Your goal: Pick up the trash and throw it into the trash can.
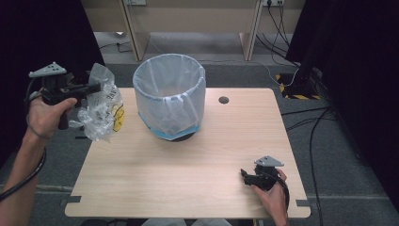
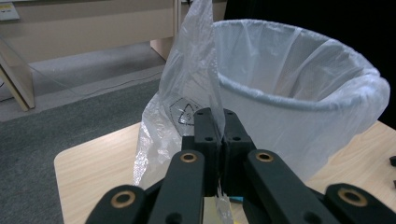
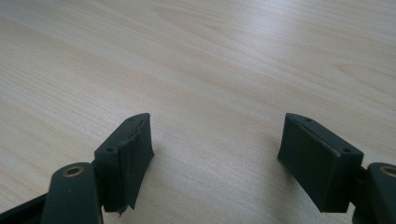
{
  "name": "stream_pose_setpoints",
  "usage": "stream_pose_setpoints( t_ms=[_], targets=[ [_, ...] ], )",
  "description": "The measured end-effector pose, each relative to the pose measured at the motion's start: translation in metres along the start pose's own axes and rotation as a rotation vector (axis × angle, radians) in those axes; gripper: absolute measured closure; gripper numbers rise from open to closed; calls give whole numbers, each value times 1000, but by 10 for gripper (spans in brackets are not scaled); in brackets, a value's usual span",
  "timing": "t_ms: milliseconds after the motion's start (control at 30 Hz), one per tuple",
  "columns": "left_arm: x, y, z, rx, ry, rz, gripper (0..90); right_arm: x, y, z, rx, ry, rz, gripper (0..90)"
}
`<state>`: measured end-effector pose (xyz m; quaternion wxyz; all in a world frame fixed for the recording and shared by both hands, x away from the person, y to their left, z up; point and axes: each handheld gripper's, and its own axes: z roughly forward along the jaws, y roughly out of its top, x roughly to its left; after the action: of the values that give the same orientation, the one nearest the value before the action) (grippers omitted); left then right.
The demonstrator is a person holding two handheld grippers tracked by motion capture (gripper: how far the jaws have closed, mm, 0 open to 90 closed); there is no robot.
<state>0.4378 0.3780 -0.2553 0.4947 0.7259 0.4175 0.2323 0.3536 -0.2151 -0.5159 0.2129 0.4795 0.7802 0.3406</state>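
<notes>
Pale wooden tabletop, lined bin near its far edge.

Left gripper, clenched on a crumpled clear plastic bag, holds it aloft off the left edge, beside the bin. Right gripper rests released near the front right corner. Likely next: carry the bag over the rim, then let go.

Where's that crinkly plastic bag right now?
In the high view the plastic bag hangs pinched in the left gripper, off the table's left edge, just left of the lined bin.
</notes>
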Motion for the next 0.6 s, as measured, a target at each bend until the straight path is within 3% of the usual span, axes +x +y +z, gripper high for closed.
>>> stream_pose_setpoints(
  t_ms=[233,467,600],
  targets=[
    [2,11,8,6,-19,-13,873,-1,0,0,-1,0,-4,256],
    [-5,40,16,-13,-26,5,873,-1,0,1,-2,0,-7,256],
    [-17,61,28,-14,-26,35,873,-1,0,1,-2,1,-7,256]
  ],
)
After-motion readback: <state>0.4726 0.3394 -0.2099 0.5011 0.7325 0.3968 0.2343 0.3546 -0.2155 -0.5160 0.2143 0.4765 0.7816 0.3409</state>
